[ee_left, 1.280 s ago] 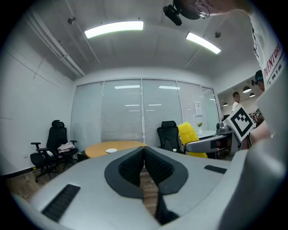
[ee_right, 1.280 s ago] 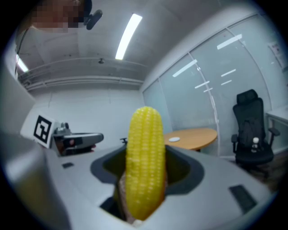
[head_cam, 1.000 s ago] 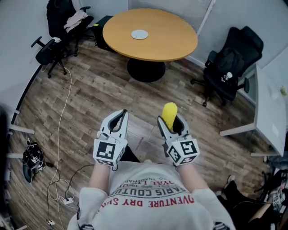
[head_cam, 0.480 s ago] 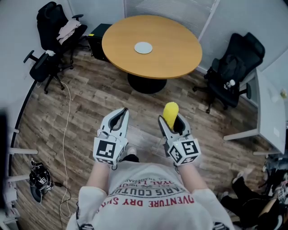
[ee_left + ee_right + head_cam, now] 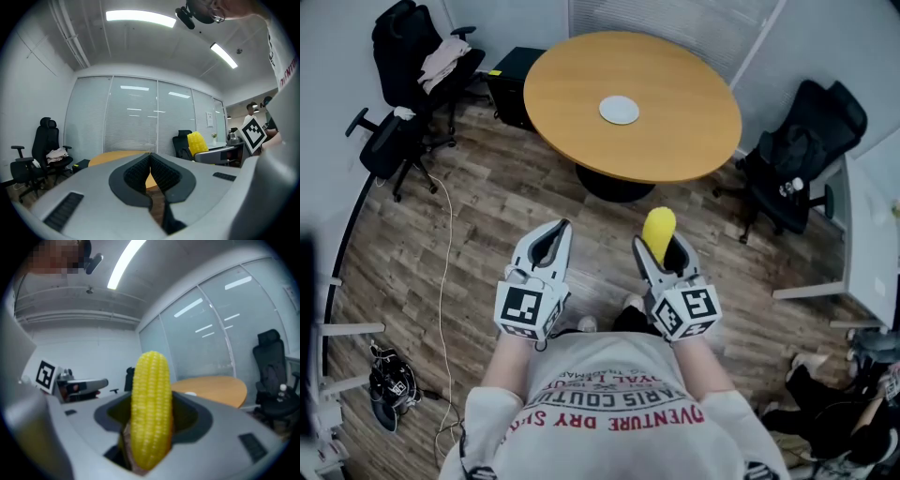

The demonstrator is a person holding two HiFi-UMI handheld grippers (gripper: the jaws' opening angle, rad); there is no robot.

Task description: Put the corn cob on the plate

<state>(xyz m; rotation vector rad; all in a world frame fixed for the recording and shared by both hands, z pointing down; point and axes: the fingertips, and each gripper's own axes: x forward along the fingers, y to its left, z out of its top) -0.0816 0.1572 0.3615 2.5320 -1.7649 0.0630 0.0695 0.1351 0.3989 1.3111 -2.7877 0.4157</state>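
Note:
A yellow corn cob (image 5: 658, 231) (image 5: 151, 408) stands upright in my right gripper (image 5: 663, 251), which is shut on it at chest height over the floor. Its tip also shows in the left gripper view, corn cob (image 5: 197, 142). My left gripper (image 5: 550, 246) (image 5: 150, 165) is held beside it, shut with nothing between its pads. A small white plate (image 5: 619, 110) lies near the middle of a round wooden table (image 5: 675, 141) ahead, well beyond both grippers. The table (image 5: 213, 387) shows behind the cob in the right gripper view.
Black office chairs stand at the left (image 5: 403, 84) and right (image 5: 802, 164) of the table. A white desk (image 5: 872, 244) runs along the right. A cable (image 5: 445, 272) trails over the wood floor at left, near a dark shoe (image 5: 392, 386).
The table and plate have drifted right and slightly nearer in the head view as the person steps toward them. Both grippers keep their pose, the corn still held.

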